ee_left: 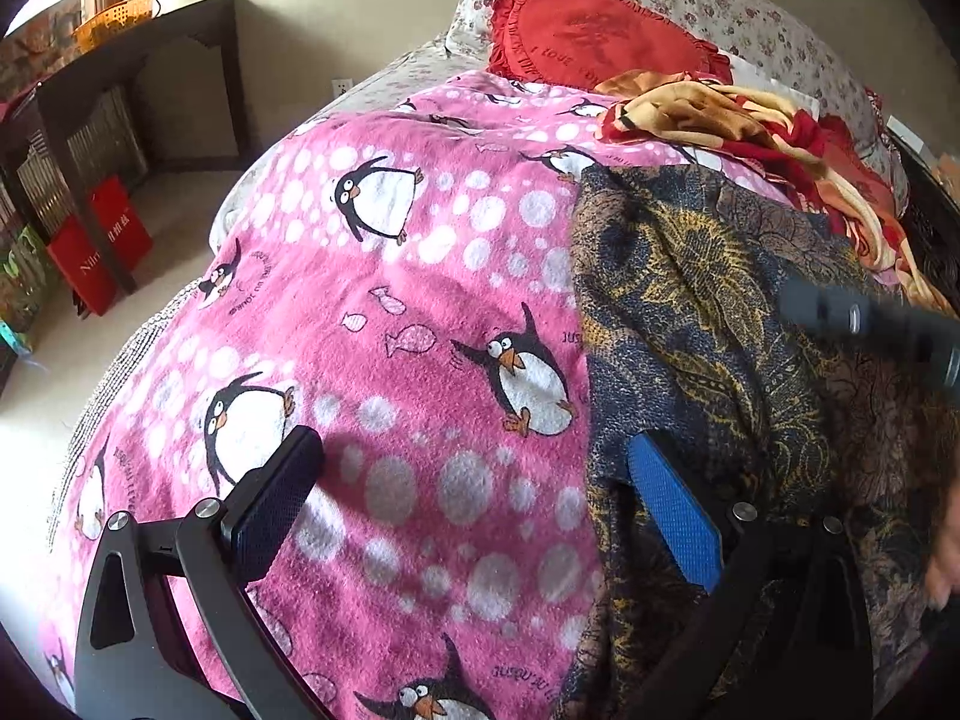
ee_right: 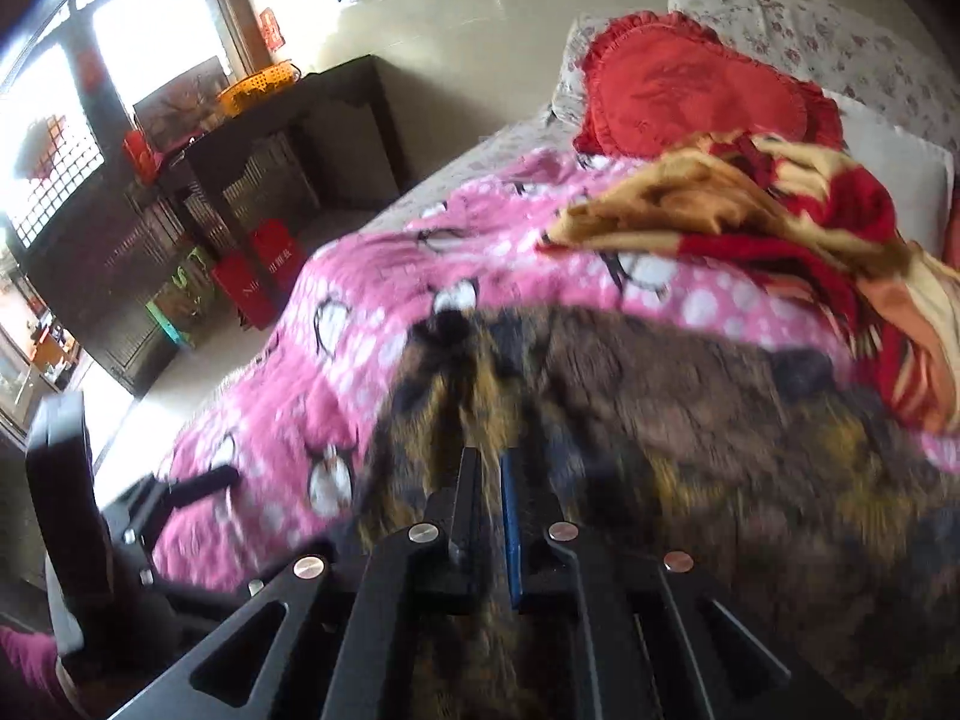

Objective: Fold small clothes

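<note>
While the left wrist view is sharp, the right wrist view is motion-blurred. Dark patterned garment [ee_left: 708, 300] lies on the pink penguin blanket [ee_left: 420, 312], below the red heart cushion [ee_left: 594, 36]. Left claw [ee_left: 480, 504] stands apart, its blue pad at the garment's edge, black pad over the blanket. Only the right view shows the right claw [ee_right: 489, 480] pressed together over the garment; whether cloth is pinched, cannot tell.
</note>
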The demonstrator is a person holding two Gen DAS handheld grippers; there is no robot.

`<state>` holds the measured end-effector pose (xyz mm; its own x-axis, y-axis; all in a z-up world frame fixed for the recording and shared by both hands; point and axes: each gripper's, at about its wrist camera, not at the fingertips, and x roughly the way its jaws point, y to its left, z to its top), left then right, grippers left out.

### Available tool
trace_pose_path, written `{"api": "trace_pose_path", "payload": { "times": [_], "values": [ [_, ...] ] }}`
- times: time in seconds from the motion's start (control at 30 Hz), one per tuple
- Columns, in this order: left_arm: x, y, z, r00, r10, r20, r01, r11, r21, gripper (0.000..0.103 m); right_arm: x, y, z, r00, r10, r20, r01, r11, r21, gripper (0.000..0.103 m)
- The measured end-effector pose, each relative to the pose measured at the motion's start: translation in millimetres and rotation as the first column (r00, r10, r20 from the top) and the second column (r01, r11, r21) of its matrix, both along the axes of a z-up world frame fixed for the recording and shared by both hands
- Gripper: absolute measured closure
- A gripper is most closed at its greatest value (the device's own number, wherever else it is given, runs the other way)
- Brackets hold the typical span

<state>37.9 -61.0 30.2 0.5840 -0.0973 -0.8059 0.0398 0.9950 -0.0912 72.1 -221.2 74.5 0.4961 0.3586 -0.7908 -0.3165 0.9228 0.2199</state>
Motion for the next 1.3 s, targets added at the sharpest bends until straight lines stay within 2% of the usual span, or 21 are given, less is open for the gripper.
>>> {"api": "trace_pose_path", "payload": {
  "times": [0.13,0.23,0.3,0.37,0.4,0.47,0.6,0.7,0.77,0.9,0.97,1.03,1.13,1.17,1.2,1.23,1.27,1.3],
  "values": [
    [-5.0,-4.0,6.6,1.000,-0.007,0.006,0.006,1.000,0.024,0.001,-2.7,-16.7,-32.1,0.994,-0.099,-0.051,0.092,0.988,-0.127,0.098],
    [-10.3,-7.3,15.8,1.000,-0.018,0.025,0.017,0.999,0.041,0.001,-7.5,-34.9,-34.9,0.983,-0.168,-0.072,0.165,0.985,-0.045,0.097],
    [-12.7,-9.9,22.0,0.999,-0.024,0.033,0.023,0.999,0.039,0.001,-16.8,-39.7,-28.2,0.977,-0.198,-0.077,0.197,0.980,-0.018,0.089],
    [-14.2,-13.0,27.9,0.999,-0.030,0.044,0.029,0.999,0.033,0.001,-30.7,-41.3,-22.0,0.980,-0.191,-0.062,0.191,0.982,-0.011,0.057],
    [-14.7,-14.5,30.2,0.998,-0.033,0.048,0.032,0.999,0.033,0.001,-38.6,-41.2,-18.6,0.981,-0.186,-0.046,0.186,0.982,-0.016,0.053],
    [-16.0,-19.4,34.0,0.997,-0.043,0.057,0.041,0.999,0.033,0.001,-55.7,-41.9,-13.3,0.983,-0.181,-0.016,0.180,0.983,-0.044,0.053],
    [-12.4,-31.9,32.7,0.997,-0.063,0.052,0.062,0.998,0.031,0.000,-77.1,-56.8,-17.4,0.975,-0.220,-0.016,0.217,0.971,-0.100,0.053],
    [-6.1,-43.0,22.2,0.996,-0.088,0.018,0.088,0.996,0.028,0.001,-79.1,-80.0,-39.0,0.956,-0.279,-0.094,0.268,0.957,-0.113,0.053],
    [1.6,-51.6,6.7,0.994,-0.106,-0.039,0.108,0.993,0.056,0.001,-86.9,-93.1,-44.4,0.947,-0.294,-0.128,0.286,0.955,-0.079,0.053],
    [5.3,-57.8,-9.3,0.991,-0.110,-0.078,0.118,0.988,0.099,0.000,-113.1,-121.3,-21.0,0.935,-0.351,-0.061,0.349,0.936,-0.042,0.053],
    [3.3,-59.7,-8.1,0.991,-0.115,-0.066,0.121,0.987,0.106,0.000,-125.2,-144.1,-6.2,0.914,-0.405,-0.010,0.404,0.913,-0.051,0.053],
    [3.2,-60.6,-9.1,0.991,-0.117,-0.068,0.124,0.986,0.108,0.000,-135.2,-170.0,6.9,0.877,-0.479,0.049,0.481,0.874,-0.068,0.051],
    [1.3,-61.3,-8.8,0.992,-0.110,-0.062,0.116,0.988,0.105,0.000,-140.4,-209.2,14.9,0.785,-0.611,0.098,0.619,0.777,-0.116,0.037],
    [0.1,-61.3,-6.0,0.993,-0.104,-0.057,0.109,0.990,0.094,0.001,-144.0,-217.9,15.5,0.763,-0.640,0.092,0.646,0.752,-0.131,0.038],
    [-0.2,-60.8,-3.5,0.993,-0.103,-0.052,0.107,0.991,0.079,0.000,-140.3,-228.3,13.8,0.755,-0.652,0.073,0.655,0.743,-0.137,0.039],
    [-1.8,-60.7,-0.2,0.994,-0.103,-0.048,0.106,0.992,0.063,0.000,-138.2,-237.6,10.4,0.758,-0.650,0.045,0.649,0.748,-0.138,0.053],
    [-4.4,-60.8,4.7,0.994,-0.104,-0.038,0.106,0.993,0.050,0.000,-134.5,-242.9,5.6,0.764,-0.646,0.011,0.642,0.757,-0.126,0.082],
    [-6.9,-61.9,9.4,0.994,-0.106,-0.023,0.107,0.993,0.046,0.000,-132.2,-245.8,2.4,0.762,-0.648,-0.011,0.643,0.758,-0.113,0.092]
  ]
}}
